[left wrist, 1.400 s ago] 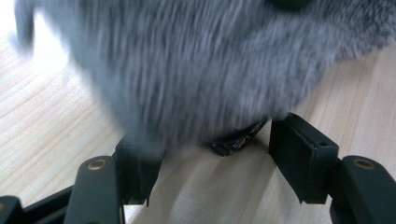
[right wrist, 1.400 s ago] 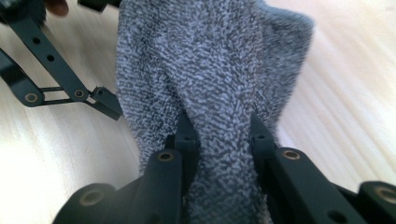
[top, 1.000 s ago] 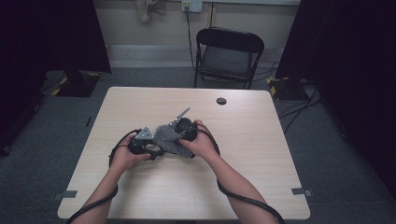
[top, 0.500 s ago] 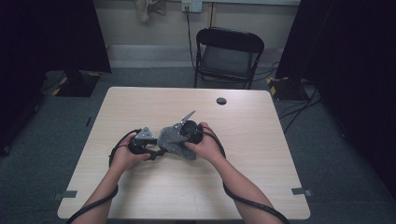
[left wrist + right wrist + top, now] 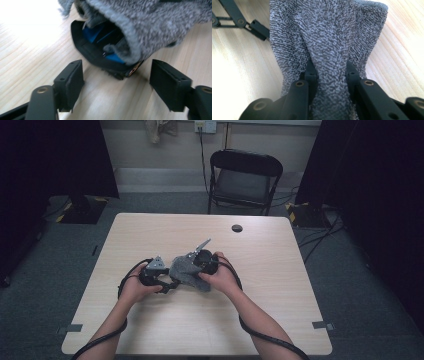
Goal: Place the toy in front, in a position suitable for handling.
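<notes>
Both grippers meet mid-table: the left gripper has just been opening, jaws released with nothing between them, while the right gripper stays clamped on the grey sock, suggesting a regrasp.

**A bare recording room, set up like a lab**

One plain wooden table stands alone on grey carpet. Black curtains hang on both sides, closing the space off. Behind the table stands a black folding chair against a pale wall with a power outlet. Cables trail over the floor, and strips of tape mark the table's place.
</notes>
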